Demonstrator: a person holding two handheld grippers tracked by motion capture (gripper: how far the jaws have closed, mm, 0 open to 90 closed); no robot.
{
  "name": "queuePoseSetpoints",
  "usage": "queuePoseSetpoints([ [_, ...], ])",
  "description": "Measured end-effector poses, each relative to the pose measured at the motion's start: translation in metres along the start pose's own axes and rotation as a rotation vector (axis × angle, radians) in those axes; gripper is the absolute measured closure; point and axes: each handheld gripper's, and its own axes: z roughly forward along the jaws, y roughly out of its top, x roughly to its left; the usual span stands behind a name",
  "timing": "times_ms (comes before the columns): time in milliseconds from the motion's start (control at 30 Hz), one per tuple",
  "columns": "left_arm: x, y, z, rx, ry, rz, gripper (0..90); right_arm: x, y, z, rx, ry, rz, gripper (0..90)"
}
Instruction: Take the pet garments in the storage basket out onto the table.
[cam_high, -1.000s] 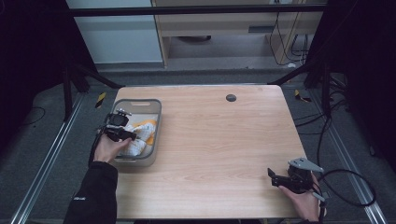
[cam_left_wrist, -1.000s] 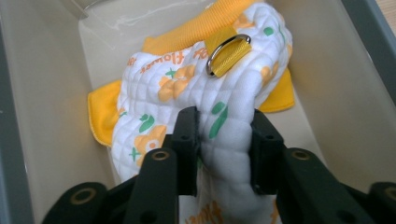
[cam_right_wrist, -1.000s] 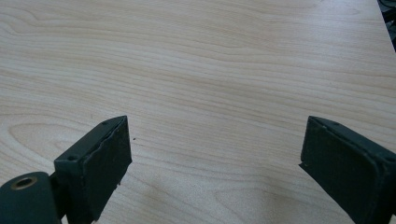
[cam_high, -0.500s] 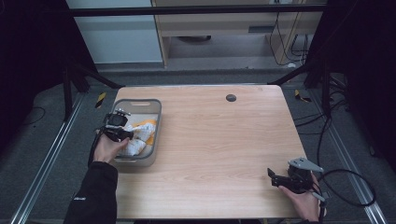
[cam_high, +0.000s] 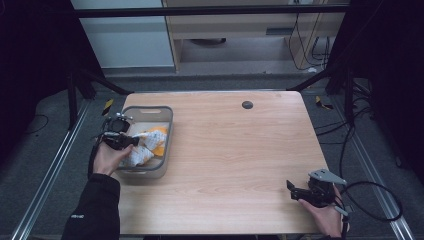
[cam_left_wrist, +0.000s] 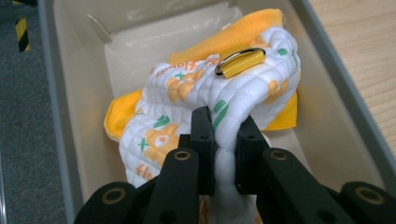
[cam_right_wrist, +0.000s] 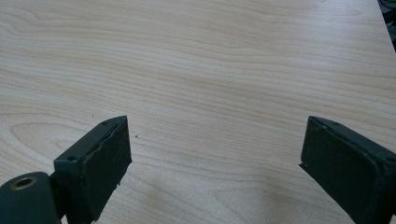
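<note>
A padded white cloth item (cam_left_wrist: 187, 93) with orange and green print, orange lining and a metal ring (cam_left_wrist: 240, 59) on a yellow strap lies bunched in a grey plastic bin (cam_left_wrist: 60, 93). My left gripper (cam_left_wrist: 226, 135) is shut on a fold of it, the fabric squeezed between both pads. From above, the left gripper (cam_high: 131, 141) sits over the bin (cam_high: 150, 109) at the table's left, with the cloth (cam_high: 147, 150) beside it. My right gripper (cam_high: 290, 189) rests near the table's front right corner. It stands open (cam_right_wrist: 212, 154) over bare wood, with nothing between its fingers.
The wooden table (cam_high: 235, 150) has a small dark round hole (cam_high: 247, 104) near its back edge. A black cable (cam_high: 375, 200) loops off the right gripper past the table's right edge. Dark floor and metal rails surround the table.
The left gripper has risen slightly at the bin with the cloth gathered at its jaws. The right gripper has stayed where it was.
</note>
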Motion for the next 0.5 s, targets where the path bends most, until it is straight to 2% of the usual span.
queuePoseSetpoints([
  [267,0.001,0.004,-0.024,-0.059,-0.007,0.001,80.9,0.0,0.0,0.0,0.001,0.002,0.0,8.5],
  [500,0.002,0.006,-0.039,-0.082,-0.005,0.01,81.0,0.001,0.0,-0.001,0.002,0.003,0.002,8.5],
])
